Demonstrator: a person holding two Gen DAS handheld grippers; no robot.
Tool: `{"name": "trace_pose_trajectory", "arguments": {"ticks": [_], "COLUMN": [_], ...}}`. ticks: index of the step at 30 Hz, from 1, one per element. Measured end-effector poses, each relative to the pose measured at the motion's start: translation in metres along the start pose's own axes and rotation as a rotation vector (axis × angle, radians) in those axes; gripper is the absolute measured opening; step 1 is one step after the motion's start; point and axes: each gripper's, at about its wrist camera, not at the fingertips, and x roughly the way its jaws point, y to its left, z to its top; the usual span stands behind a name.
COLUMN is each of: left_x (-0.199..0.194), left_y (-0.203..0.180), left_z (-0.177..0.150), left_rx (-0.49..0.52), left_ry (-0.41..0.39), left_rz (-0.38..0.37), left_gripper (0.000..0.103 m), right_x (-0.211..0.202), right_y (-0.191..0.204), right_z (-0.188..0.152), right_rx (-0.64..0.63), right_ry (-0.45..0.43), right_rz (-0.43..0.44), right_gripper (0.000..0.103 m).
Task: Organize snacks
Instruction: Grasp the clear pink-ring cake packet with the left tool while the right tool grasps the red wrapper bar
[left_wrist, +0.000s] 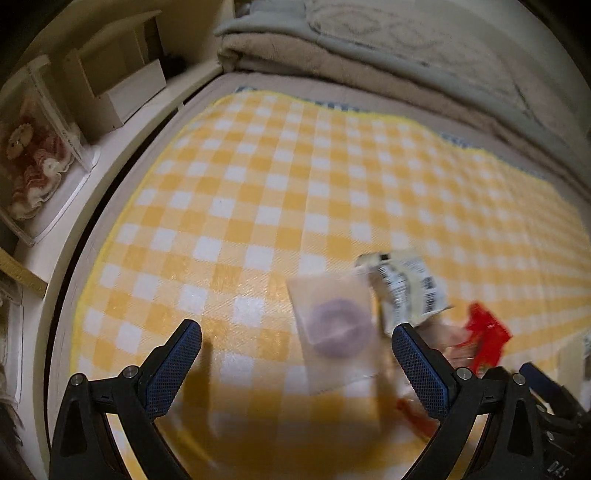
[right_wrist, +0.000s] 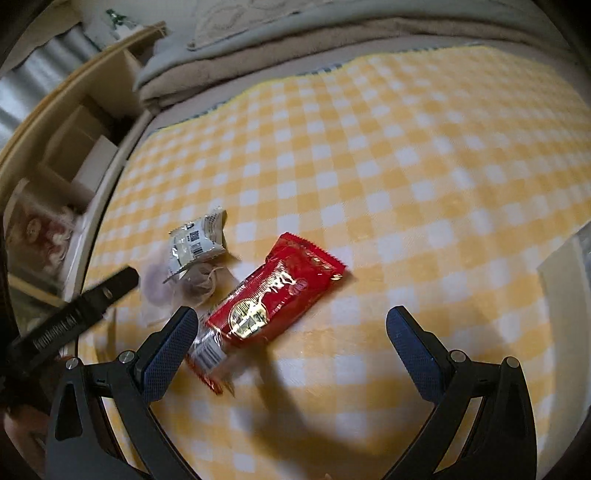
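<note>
Snack packets lie on a yellow-and-white checked cloth (left_wrist: 258, 192). In the left wrist view a clear packet with a purple ring-shaped snack (left_wrist: 338, 328) lies between the fingers of my open, empty left gripper (left_wrist: 297, 349). A white packet with barcodes (left_wrist: 406, 291) lies just beyond it, and a red packet (left_wrist: 487, 338) to the right. In the right wrist view the red packet (right_wrist: 275, 295) lies ahead of my open, empty right gripper (right_wrist: 291, 330), near its left finger. The white packet (right_wrist: 197, 242) and the purple-snack packet (right_wrist: 157, 288) lie further left, by the left gripper's finger (right_wrist: 103, 291).
Folded beige and grey blankets (left_wrist: 369, 48) lie along the far edge of the cloth. Shelves with white boxes (left_wrist: 122, 85) and a clear bag holding a plush toy (left_wrist: 33, 162) stand along the left. A pale container edge (right_wrist: 565, 273) shows at the right.
</note>
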Motion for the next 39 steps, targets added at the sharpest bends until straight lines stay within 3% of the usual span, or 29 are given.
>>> {"name": "trace_pose_trajectory", "arguments": {"ticks": [8,15,19,20,22,25,29,34,39], "left_x": [0.037,0.057,0.051,0.049,0.046,0.040,0.039,0.030,0.015], "left_y": [-0.010,-0.017,-0.012,-0.009,-0.005,-0.005,-0.011,-0.011,-0.003], "left_z": [0.017,0.022,0.015,0.014,0.011,0.008,0.006,-0.007,-0.023], "left_rx": [0.054,0.097,0.091,0.088,0.081,0.075,0.088,0.050,0.015], "left_ry": [0.034,0.023,0.001,-0.005,-0.017,-0.045,-0.045,-0.036,-0.061], "left_rz": [0.018,0.109,0.141,0.144,0.142,0.093,0.068,0.053,0.047], "left_gripper": [0.103,0.103,0.103,0.102,0.090,0.069,0.051,0.048,0.047], "right_x": [0.031,0.020,0.007,0.003,-0.004,-0.011,-0.011,0.000,0.012], "right_y": [0.016,0.012,-0.004,-0.009,-0.019,-0.029,-0.029,0.001,0.014], "right_z": [-0.005,-0.012,-0.020,-0.020,-0.021,-0.020,-0.017,-0.018,-0.019], "right_rx": [-0.035,-0.230,-0.319,-0.339,-0.371,-0.376,-0.370,-0.541,-0.601], "right_ry": [0.019,0.014,0.017,0.019,0.029,0.048,0.060,0.038,0.067], "right_rz": [-0.051,-0.058,-0.076,-0.083,-0.099,-0.102,-0.063,-0.072,-0.059], "right_gripper": [0.103,0.103,0.103,0.103,0.102,0.095,0.089,0.079,0.047]}}
